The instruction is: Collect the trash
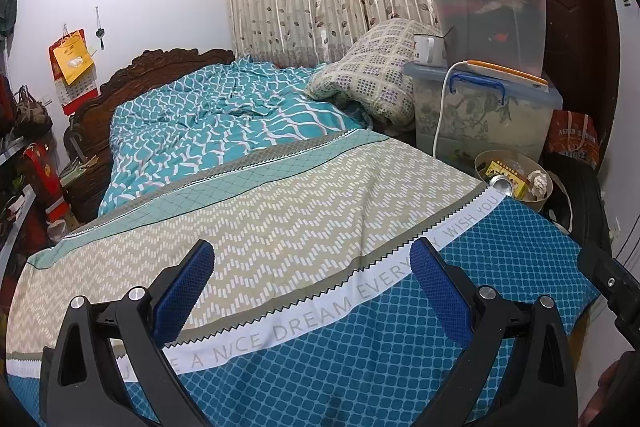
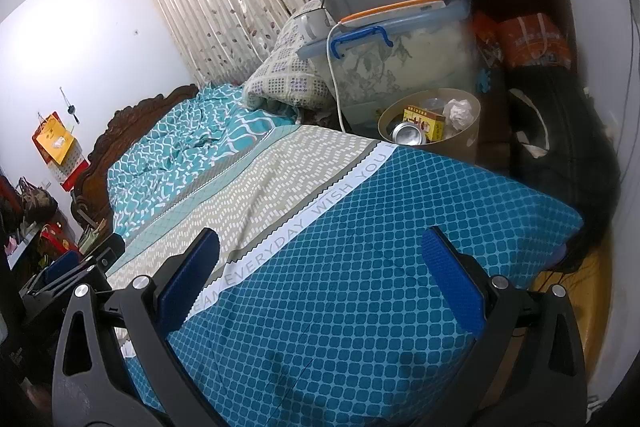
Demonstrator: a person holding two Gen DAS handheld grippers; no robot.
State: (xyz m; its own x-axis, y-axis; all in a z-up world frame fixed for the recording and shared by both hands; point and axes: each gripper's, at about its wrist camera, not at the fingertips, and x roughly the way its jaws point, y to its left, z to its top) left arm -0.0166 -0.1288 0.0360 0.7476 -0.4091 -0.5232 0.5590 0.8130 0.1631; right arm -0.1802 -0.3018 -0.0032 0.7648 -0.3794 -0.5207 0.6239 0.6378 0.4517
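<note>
Both tools raised above the foot of the bed [image 1: 280, 195], neither touching the cover. Left gripper [image 1: 312, 263] spread wide with nothing between its blue pads [image 1: 184, 291], aimed over the beige zigzag band of the bedspread. Right gripper [image 2: 320, 251] likewise gaping and empty, poised over the dark blue lattice section beyond the lettered white strip [image 2: 332, 199]. Trash bin [image 2: 430, 119] well apart from both, standing past the far corner of the bed at about one o'clock from the right gripper and about two o'clock from the left (partly cut off by the mattress edge in the left wrist view [image 1: 514, 179]). Inside it, a crushed silver can [image 2: 408, 135] lying mouth-outward against the near rim, a yellow carton [image 2: 425, 123] just behind it, and a crumpled white tissue [image 2: 458, 113] to the right of the carton. Stacked clear storage boxes [image 2: 384, 67] right behind the bin at twelve o'clock, a white cable [image 2: 334, 75] trailing down their front. Folded checked quilt [image 1: 372, 75] beside the boxes at eleven.
</note>
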